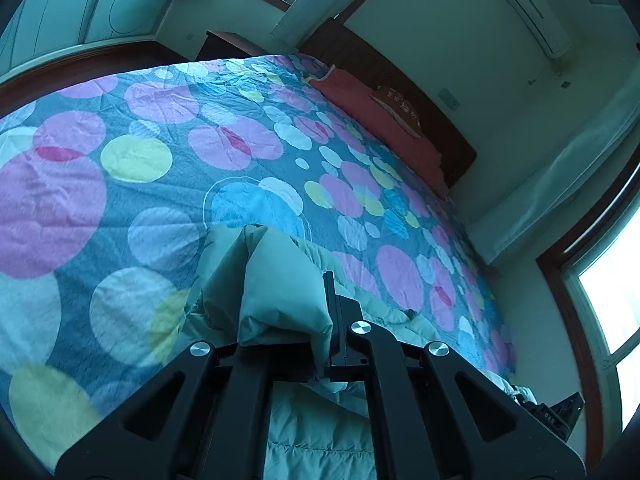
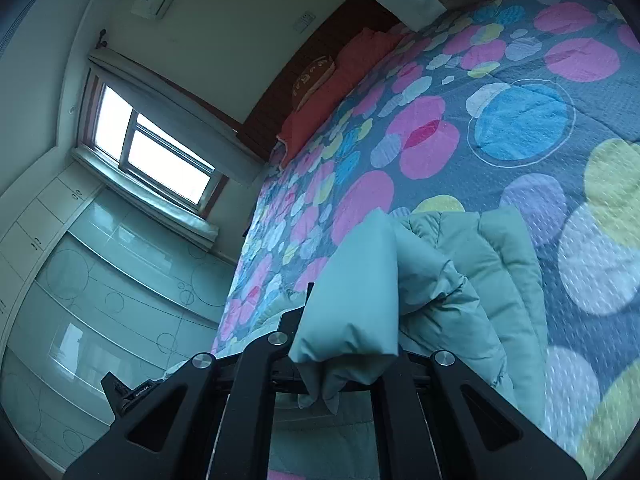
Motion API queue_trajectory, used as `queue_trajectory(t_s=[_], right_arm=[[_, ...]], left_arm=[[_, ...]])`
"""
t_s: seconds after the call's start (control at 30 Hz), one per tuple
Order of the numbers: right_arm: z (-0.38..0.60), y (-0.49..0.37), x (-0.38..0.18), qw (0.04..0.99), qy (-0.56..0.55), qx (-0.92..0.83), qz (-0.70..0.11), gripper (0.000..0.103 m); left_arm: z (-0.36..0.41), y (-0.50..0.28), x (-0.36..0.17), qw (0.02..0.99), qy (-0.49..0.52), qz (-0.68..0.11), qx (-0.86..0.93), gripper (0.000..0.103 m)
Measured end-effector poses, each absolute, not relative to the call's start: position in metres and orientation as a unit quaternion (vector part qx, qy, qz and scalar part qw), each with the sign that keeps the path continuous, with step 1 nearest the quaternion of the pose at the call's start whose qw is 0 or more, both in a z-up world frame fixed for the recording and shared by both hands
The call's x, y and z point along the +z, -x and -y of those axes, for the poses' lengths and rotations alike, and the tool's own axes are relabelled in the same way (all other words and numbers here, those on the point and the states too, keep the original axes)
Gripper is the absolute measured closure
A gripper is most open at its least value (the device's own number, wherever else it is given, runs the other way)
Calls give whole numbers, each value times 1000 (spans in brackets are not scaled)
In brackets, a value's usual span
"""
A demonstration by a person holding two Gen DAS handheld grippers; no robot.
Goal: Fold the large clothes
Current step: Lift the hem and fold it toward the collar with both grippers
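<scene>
Both jaws clamped on the green padded coat (image 1: pixel 280 292); wardrobe doors (image 2: pixel 120 280) only rightward.

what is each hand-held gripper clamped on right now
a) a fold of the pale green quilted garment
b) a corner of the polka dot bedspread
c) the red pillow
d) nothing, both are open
a: the left hand-held gripper and the right hand-held gripper are each shut on a bunched fold of the pale green quilted garment, above the polka dot bedspread.

bed (image 1: pixel 460 152), dotted quilt (image 1: pixel 160 168), green jacket (image 2: pixel 480 264) on it
</scene>
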State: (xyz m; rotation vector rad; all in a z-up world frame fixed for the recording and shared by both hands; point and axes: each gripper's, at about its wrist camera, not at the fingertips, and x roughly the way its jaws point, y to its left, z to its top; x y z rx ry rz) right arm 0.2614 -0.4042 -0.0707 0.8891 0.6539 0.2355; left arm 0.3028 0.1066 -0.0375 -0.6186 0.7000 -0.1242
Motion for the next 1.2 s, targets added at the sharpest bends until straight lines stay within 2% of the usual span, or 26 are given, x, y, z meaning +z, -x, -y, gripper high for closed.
queue_trajectory(t_s=[0.27,0.4,0.43,0.47,0.5,0.53,0.57,0.6,0.63,0.8,0.93,1.2], right_arm=[[403,-343,-121,831,-413,72,-367,98],[407,-358,-137,819,-424,64,-381,94],[408,-359,-138,818,-425,67,-382,89],[409,-359,-136,819,-424,71,-381,85],[409,-357,-132,823,-420,74,-377,75],[410,-354,-127,829,-413,74,-370,61],[410,-351,-121,837,-405,70,-362,55],[411,-347,-114,845,-397,65,-352,47],[412,-345,-108,852,-392,63,-341,46],[397,-343,-98,863,-350,70,-358,46],[366,-359,-99,875,-277,64,-391,46],[297,-405,-117,888,-107,58,-444,46]], left_arm=[[-78,-385,-83,898,219,-381,-19,101],[-73,-404,-102,887,210,-410,-18,100],[-74,-406,-103,885,212,-414,-15,95],[-75,-407,-102,883,217,-415,-18,86],[-77,-406,-99,883,223,-413,-19,77],[-80,-404,-95,885,228,-405,-16,52],[-82,-399,-88,890,231,-393,-7,40],[-85,-394,-81,897,228,-379,5,38],[-86,-390,-74,903,223,-368,8,37],[-77,-377,-64,913,161,-374,-4,37],[-58,-386,-77,912,93,-400,-4,37],[-34,-418,-112,904,26,-427,14,37]])
